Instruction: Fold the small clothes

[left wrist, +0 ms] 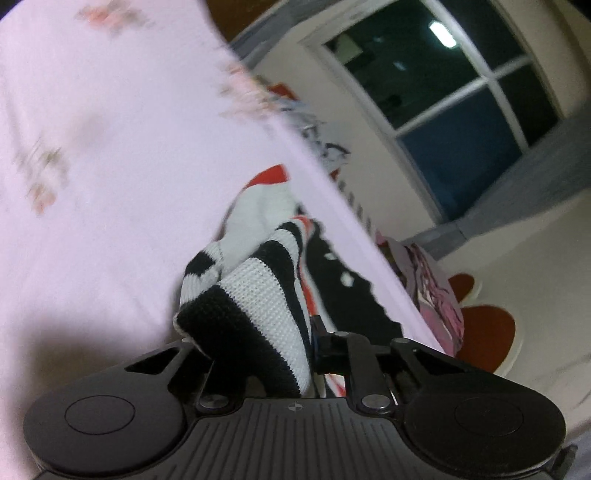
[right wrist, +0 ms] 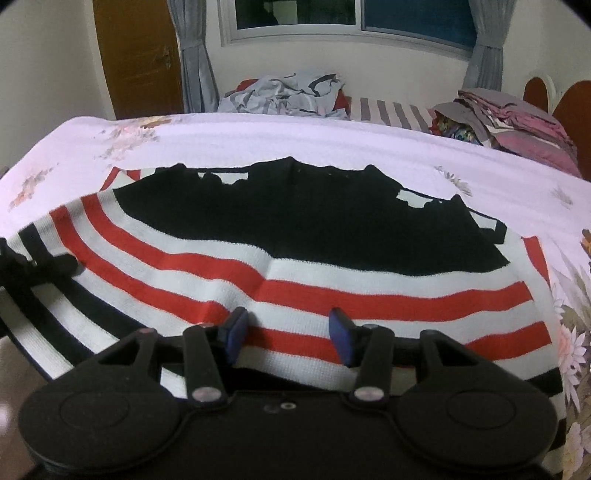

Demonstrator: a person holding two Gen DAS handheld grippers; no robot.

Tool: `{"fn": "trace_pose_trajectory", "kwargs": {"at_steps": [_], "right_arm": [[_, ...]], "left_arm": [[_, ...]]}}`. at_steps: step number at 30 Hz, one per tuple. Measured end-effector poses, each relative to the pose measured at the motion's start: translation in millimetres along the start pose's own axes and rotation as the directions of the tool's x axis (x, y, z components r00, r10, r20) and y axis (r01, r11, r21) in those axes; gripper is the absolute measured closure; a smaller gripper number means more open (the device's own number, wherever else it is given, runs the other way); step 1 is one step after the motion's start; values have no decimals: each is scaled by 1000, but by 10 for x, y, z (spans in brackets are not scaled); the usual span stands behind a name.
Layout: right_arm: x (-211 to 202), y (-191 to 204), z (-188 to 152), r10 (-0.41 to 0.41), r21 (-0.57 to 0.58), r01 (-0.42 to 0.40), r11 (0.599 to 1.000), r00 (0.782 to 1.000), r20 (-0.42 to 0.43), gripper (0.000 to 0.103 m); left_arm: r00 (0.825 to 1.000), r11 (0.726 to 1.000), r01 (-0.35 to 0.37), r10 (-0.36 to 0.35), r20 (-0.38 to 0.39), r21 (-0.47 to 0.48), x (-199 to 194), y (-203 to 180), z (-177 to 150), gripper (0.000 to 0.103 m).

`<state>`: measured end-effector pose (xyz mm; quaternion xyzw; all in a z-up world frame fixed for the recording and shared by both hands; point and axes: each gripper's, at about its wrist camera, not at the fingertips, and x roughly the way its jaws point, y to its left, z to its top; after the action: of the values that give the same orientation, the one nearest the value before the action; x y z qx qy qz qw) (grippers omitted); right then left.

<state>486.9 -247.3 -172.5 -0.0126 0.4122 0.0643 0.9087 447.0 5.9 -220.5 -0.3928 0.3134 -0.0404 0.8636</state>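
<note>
A knit sweater (right wrist: 295, 236) with a black top and red, white and black stripes lies spread flat on the pink floral bedsheet (right wrist: 258, 140). My right gripper (right wrist: 290, 332) is open, its blue-padded fingers hovering over the sweater's near striped hem. My left gripper (left wrist: 258, 339) is shut on the black-and-white striped edge of the sweater (left wrist: 266, 302), which bunches up between its jaws; the view is tilted. The left gripper also shows at the left edge of the right wrist view (right wrist: 33, 266), at the sweater's left side.
A pile of grey clothes (right wrist: 288, 94) lies beyond the bed's far edge, and folded purple and grey clothes (right wrist: 517, 122) sit at the far right. A window (right wrist: 351, 18) with curtains and a brown door (right wrist: 136, 55) stand behind.
</note>
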Motion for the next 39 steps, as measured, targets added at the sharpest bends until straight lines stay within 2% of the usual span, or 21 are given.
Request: {"fn": "trace_pose_trajectory", "kwargs": {"at_steps": [4, 8, 10, 14, 18, 21, 24, 26, 27, 29, 31, 33, 36, 37, 39], "right_arm": [[-43, -57, 15, 12, 22, -13, 1000, 1000, 9, 54], [-149, -162, 14, 7, 41, -8, 999, 999, 32, 54], [-239, -262, -2, -2, 57, -1, 998, 999, 50, 54], [-426, -582, -63, -34, 111, 26, 993, 997, 67, 54], [-599, -960, -199, -74, 174, 63, 983, 995, 60, 54], [-701, -1219, -335, -116, 216, 103, 971, 992, 48, 54], [-783, -1407, -455, -146, 239, 134, 962, 989, 36, 54], [-841, -1515, -519, -161, 251, 148, 957, 986, 33, 54], [-872, -1564, -544, -169, 257, 155, 954, 985, 34, 54], [-941, -1649, -579, -185, 266, 169, 949, 982, 37, 54], [-1007, -1753, -593, -195, 288, 175, 942, 980, 43, 54], [-1057, -1821, -555, -196, 306, 170, 937, 979, 56, 54], [-1113, -1866, -472, -182, 316, 149, 937, 980, 77, 54], [-1125, -1871, -439, -177, 317, 142, 938, 981, 85, 53], [-1159, -1874, -378, -146, 330, 105, 938, 984, 101, 48]], "left_arm": [[999, 993, 34, -35, 6, 111, 21, -351, 39, 88], [996, 971, 88, -87, -14, 224, 82, -741, 43, 88], [992, 946, 125, -121, -32, 298, 143, -1003, -6, 88], [978, 897, 210, -187, -98, 388, 260, -1406, -117, 88], [953, 828, 299, -229, -200, 475, 437, -1810, -431, 88], [934, 775, 343, -217, -285, 530, 611, -2019, -715, 88], [917, 734, 351, -143, -372, 582, 750, -2112, -994, 88], [927, 694, 322, -93, -363, 644, 764, -2136, -1150, 88], [930, 685, 315, -85, -358, 657, 755, -2152, -1187, 87], [934, 673, 306, -73, -351, 674, 696, -2203, -1221, 79], [929, 641, 324, -76, -363, 695, 589, -2255, -1255, 66], [919, 624, 349, -84, -384, 699, 486, -2295, -1313, 44], [898, 591, 398, -96, -428, 702, 332, -2304, -1400, 39], [892, 592, 408, -95, -442, 695, 275, -2315, -1402, 39], [883, 614, 419, -104, -457, 669, 174, -2224, -1351, 39]]}}
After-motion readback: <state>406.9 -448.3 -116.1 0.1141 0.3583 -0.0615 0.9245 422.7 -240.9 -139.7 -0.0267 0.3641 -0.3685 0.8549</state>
